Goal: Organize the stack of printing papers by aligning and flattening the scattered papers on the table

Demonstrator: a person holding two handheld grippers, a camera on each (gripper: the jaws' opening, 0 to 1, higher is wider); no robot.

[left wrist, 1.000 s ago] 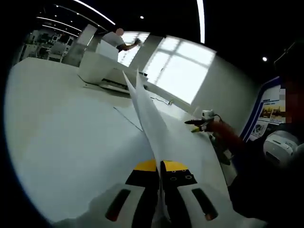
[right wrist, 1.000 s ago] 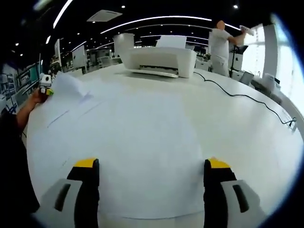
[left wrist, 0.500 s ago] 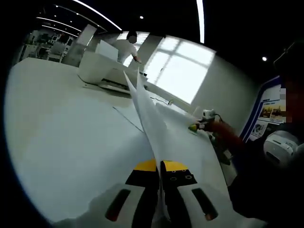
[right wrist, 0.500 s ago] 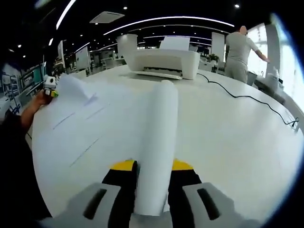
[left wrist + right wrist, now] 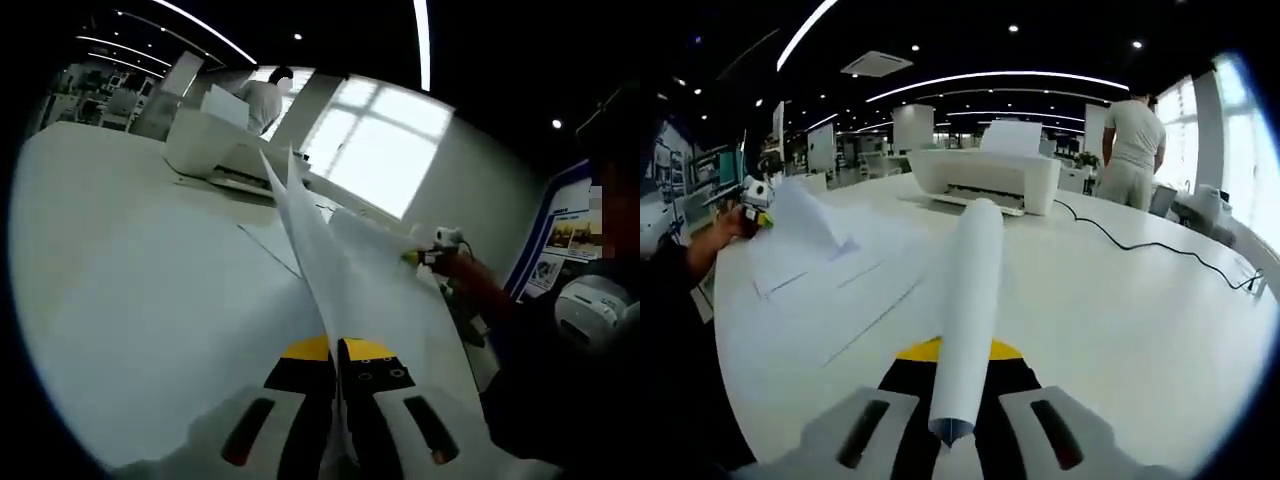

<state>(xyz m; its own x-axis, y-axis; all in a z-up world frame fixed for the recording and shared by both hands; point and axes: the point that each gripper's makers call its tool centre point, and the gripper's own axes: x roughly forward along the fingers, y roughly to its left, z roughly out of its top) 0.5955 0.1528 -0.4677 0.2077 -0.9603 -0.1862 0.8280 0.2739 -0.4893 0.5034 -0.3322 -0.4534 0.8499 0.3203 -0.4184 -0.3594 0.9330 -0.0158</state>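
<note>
White and smooth, the table (image 5: 1160, 330) runs wide under dark ceilings with strip lights. At the left of the right gripper view, the left hand-held gripper (image 5: 756, 200) sits in a person's hand, pinching a corner of the papers (image 5: 825, 265) that lie flat in thin overlapping sheets. In the middle, the right hand-held gripper (image 5: 953, 372) has its jaws pressed together on one sheet (image 5: 970, 300), which bows up into a soft tube shape running away toward the printer (image 5: 985, 177), a boxy white machine with paper standing in its tray. A black cable (image 5: 1140, 243) snakes across the table to its right, and a person (image 5: 1132, 150) stands beyond the far edge by the windows.

In the left gripper view, the left hand-held gripper (image 5: 335, 362), its jaws closed, clamps a sheet edge (image 5: 315, 240) that stands up as a thin blade between the yellow-tipped jaws. Farther right the right hand-held gripper (image 5: 428, 256) holds a lifted sheet (image 5: 365, 232) that curls above the table.

Half a second ago that sheet lay lower near the table; now its far end is raised, and the standing person has shifted along the window side.
</note>
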